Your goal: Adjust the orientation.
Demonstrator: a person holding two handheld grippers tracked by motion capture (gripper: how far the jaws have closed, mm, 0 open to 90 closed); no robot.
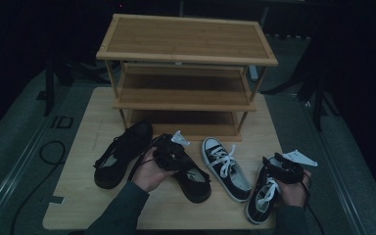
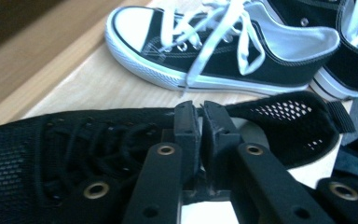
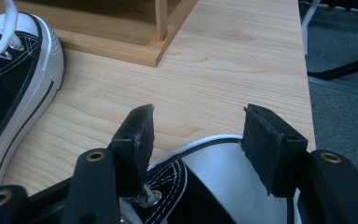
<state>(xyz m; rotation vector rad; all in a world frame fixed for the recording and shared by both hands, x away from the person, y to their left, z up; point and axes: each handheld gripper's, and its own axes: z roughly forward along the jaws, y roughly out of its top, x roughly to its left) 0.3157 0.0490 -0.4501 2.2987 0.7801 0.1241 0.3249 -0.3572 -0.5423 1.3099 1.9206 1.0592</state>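
Dim room, light wooden desk (image 1: 78,147): all four shoes sit off the bamboo three-tier rack (image 1: 186,73). Left tongs (image 2: 199,122) apparently pinch the black mesh shoe (image 2: 74,154); right tongs (image 3: 196,140) gape over the black-and-white canvas sneaker (image 3: 214,182).

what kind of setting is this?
Probably a lab or studio mock-up of home shoe tidying: a bamboo shoe rack on a small wooden table, dark surroundings, a loose cable on grey carpet.

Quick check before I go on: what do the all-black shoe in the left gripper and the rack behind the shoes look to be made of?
The all-black shoe looks like knit mesh fabric, matte: open holes show through at its heel collar, and its laces are black cord. The left gripper is shut on its collar edge. The rack looks like bamboo or light wood, smooth, with fine straight grain lines on its shelves; I cannot tell which.
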